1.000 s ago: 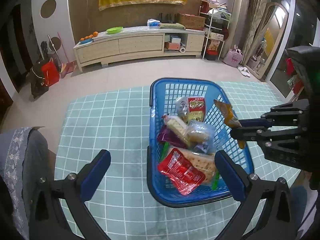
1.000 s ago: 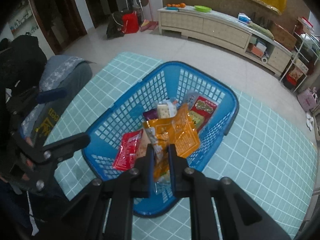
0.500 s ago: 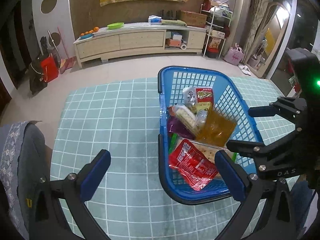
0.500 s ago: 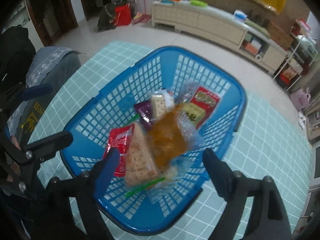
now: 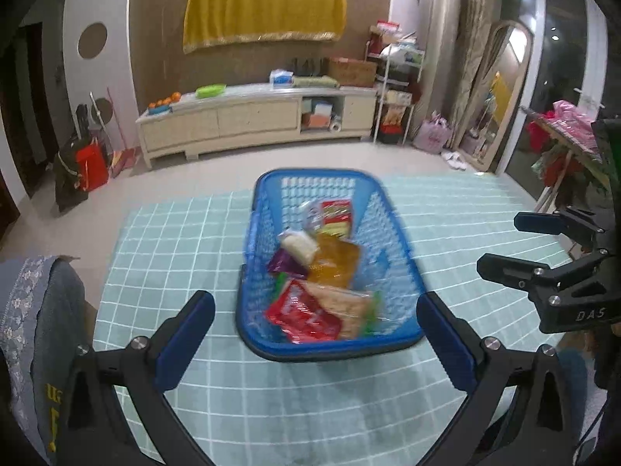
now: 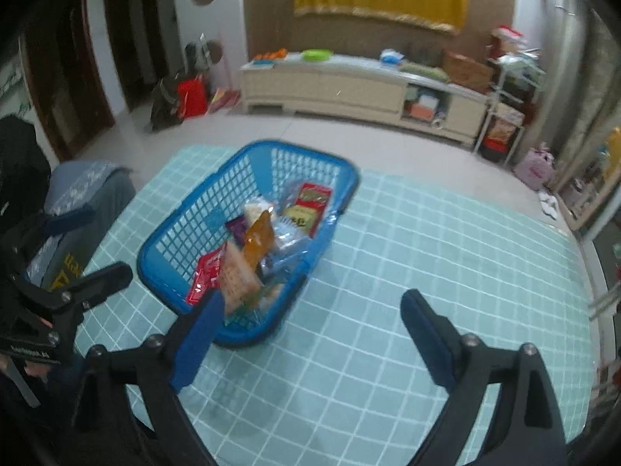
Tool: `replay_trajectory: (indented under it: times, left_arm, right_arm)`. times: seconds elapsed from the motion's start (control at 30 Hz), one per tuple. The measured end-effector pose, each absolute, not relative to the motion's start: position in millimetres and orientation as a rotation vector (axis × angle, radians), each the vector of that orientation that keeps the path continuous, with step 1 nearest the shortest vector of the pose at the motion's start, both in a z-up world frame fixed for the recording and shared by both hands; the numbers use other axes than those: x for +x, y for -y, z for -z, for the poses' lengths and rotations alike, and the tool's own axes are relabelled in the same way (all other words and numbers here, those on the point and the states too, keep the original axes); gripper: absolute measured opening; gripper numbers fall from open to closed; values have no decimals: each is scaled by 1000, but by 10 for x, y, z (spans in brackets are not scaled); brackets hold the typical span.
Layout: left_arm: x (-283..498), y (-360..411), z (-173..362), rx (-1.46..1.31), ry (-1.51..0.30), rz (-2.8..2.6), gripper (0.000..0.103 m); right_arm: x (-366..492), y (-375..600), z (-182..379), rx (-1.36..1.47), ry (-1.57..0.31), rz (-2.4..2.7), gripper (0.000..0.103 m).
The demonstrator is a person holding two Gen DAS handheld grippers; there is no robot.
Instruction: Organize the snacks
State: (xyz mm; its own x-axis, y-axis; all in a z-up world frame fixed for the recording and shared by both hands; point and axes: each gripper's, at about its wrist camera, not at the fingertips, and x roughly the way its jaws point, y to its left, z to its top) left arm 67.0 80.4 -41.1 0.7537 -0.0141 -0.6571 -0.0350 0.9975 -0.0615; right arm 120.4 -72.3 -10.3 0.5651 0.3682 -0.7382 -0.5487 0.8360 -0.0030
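A blue plastic basket (image 5: 392, 229) (image 6: 186, 229) stands on a light-green checked mat and holds several snack packs. An orange pack (image 5: 335, 262) (image 6: 258, 240) lies in its middle, beside a red pack (image 5: 304, 316) (image 6: 205, 275), a cracker pack (image 5: 345, 306) (image 6: 235, 275) and a red-and-yellow pack (image 5: 335, 215) (image 6: 308, 204). My left gripper (image 5: 314, 334) stands open and bare in front of the basket's near rim. My right gripper (image 6: 312, 318) is to the right of the basket, its jaws still opening, nothing between them. It also shows at the right edge of the left wrist view (image 5: 504, 244).
The green checked mat (image 5: 174, 256) (image 6: 446, 256) covers the floor around the basket. A grey cloth-covered seat (image 5: 35, 310) (image 6: 83, 190) sits at the left. A long cream cabinet (image 5: 248, 116) (image 6: 349, 85) lines the far wall, a mirror (image 5: 500, 89) and shelves at the right.
My right gripper opened and let the orange pack drop into the basket, then drew back to the right. Both grippers pulled away, so the basket looks smaller and farther.
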Motion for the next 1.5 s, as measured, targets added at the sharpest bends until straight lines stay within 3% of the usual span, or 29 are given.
replay_trajectory:
  times: [0.13,0.53,1.5]
  left_arm:
    - [425,-537,203,-61,-647,-4,103]
    - [-261,-125,-284,-69,-481,-36,103]
    - [-593,-79,-317,-91,-462,-27,103]
  right_arm:
    - [915,958,-128,-203,-725,-541,103]
    - [69,1487,-558,-134,-498,-418,103]
    - [-261,1465,-499,-112,-490,-439,103]
